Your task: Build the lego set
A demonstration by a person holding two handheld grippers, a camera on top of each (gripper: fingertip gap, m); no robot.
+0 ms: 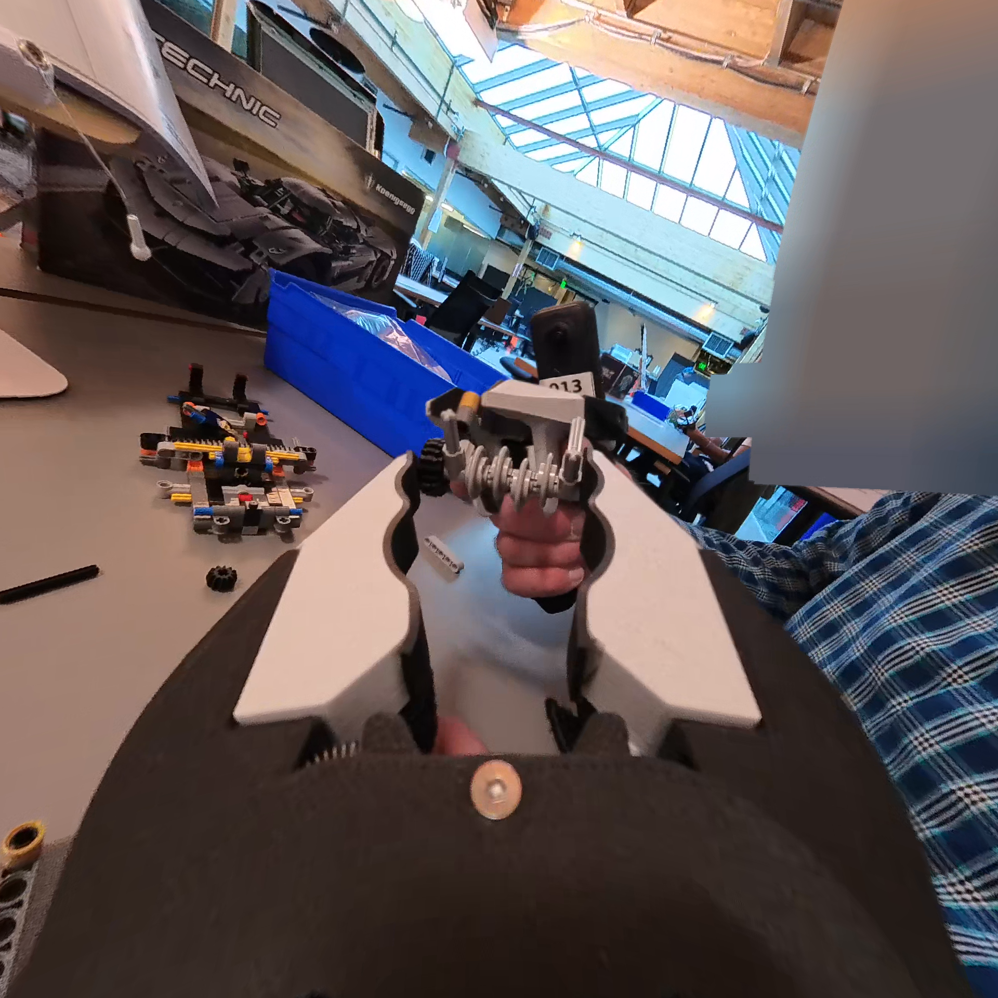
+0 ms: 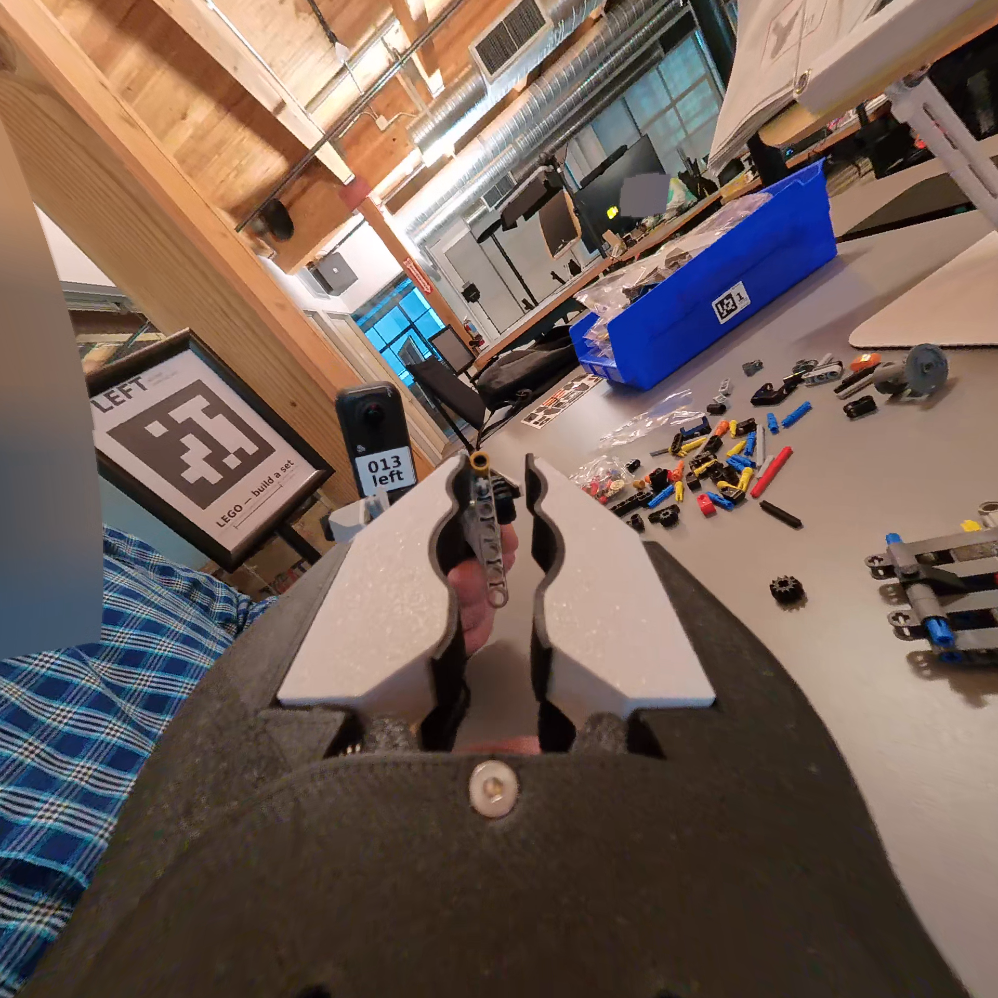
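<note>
My left gripper (image 1: 499, 464) holds a grey crankshaft-like Lego sub-assembly (image 1: 513, 475) in the air, its fingers pressing on both ends. A black gear (image 1: 432, 475) sits on the assembly's left end and a yellow bush (image 1: 467, 402) on top. The right gripper (image 1: 534, 408) faces it from behind the assembly. In the right wrist view my right gripper (image 2: 499, 464) has a narrow gap between its fingers. The assembly's grey beam (image 2: 489, 534) with the yellow bush (image 2: 479, 460) lies beside the left finger; the right finger touches nothing.
A partly built chassis (image 1: 232, 470) lies on the grey table (image 1: 108, 675), also in the right wrist view (image 2: 945, 594). Loose parts (image 2: 713, 470), a black gear (image 2: 788, 594), a blue bin (image 2: 718, 302), the set's box (image 1: 227, 216) and a plaid sleeve (image 1: 891, 621) surround them. The tips of both grippers are at nearly the same place.
</note>
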